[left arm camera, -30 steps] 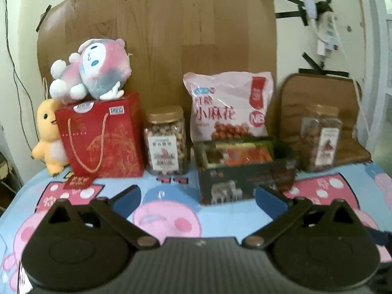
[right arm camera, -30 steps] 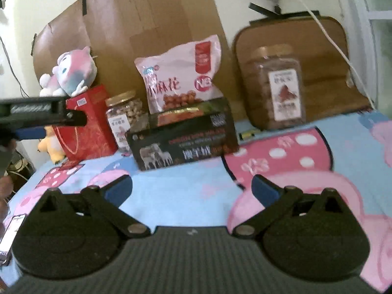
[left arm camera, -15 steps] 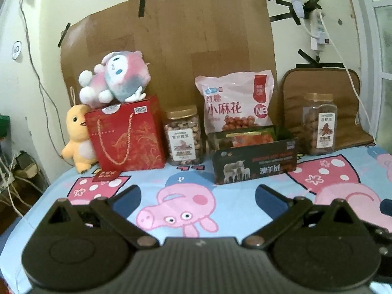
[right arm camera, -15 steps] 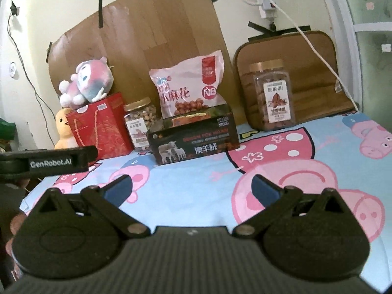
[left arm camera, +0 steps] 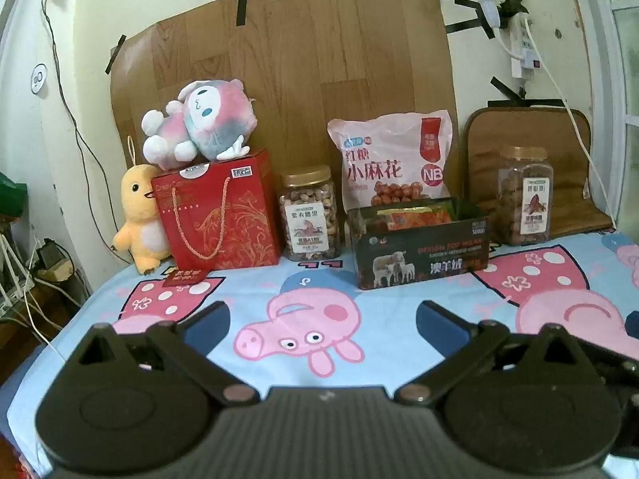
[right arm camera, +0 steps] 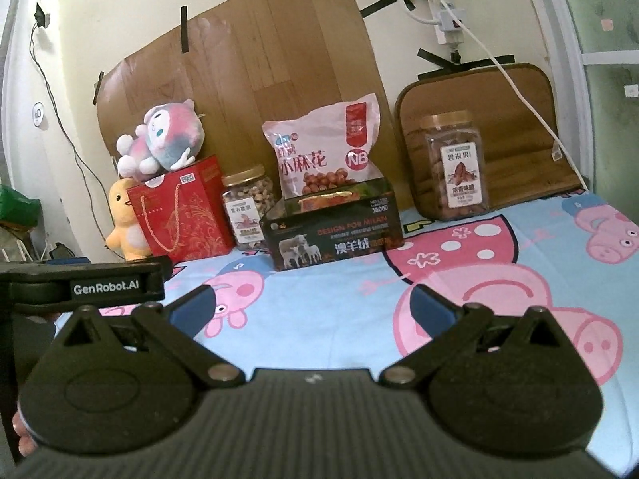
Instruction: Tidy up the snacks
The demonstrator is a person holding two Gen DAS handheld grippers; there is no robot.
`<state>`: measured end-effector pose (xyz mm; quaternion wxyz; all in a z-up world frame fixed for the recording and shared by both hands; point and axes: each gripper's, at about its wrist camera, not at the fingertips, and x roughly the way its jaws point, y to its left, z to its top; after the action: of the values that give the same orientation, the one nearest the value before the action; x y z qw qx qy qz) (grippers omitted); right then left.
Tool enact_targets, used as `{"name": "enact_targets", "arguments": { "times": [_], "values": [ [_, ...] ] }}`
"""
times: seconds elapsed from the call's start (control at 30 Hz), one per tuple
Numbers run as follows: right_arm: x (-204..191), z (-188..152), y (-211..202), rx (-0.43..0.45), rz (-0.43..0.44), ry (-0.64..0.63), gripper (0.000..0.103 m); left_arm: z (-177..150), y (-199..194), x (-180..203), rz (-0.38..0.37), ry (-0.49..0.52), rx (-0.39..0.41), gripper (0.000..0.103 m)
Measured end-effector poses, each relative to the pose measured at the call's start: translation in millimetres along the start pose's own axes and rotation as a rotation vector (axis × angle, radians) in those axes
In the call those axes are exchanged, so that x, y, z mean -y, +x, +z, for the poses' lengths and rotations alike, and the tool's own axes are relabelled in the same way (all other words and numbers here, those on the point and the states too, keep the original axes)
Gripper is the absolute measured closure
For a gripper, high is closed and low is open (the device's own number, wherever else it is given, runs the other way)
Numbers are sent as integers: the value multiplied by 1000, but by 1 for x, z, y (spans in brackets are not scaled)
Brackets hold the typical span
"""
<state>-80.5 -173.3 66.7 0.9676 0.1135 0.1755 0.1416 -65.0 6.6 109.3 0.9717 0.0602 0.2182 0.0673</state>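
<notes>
Seemingly nothing is gripped: left tool (left arm camera: 322,315) and right tool (right arm camera: 312,304) hover open; next, reach for the far jar (right arm camera: 454,165) toward the box (right arm camera: 334,231).

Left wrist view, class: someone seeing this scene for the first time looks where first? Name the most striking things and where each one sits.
The pink and grey plush toy lying on top of the red gift bag with a rope handle at the back left draws the eye first. Next comes the big pink snack bag leaning on the wooden board at the centre, behind the open dark box with sheep on it. Under it all spreads the blue cartoon-pig cloth.
</notes>
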Motion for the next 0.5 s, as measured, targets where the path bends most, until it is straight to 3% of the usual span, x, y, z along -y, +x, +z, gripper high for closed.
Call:
{"name": "enact_targets", "arguments": {
  "times": [0.5],
  "values": [
    [2, 1, -1, 1, -4, 11, 0, 0, 2, 4, -2, 14, -7, 0]
  ]
}}
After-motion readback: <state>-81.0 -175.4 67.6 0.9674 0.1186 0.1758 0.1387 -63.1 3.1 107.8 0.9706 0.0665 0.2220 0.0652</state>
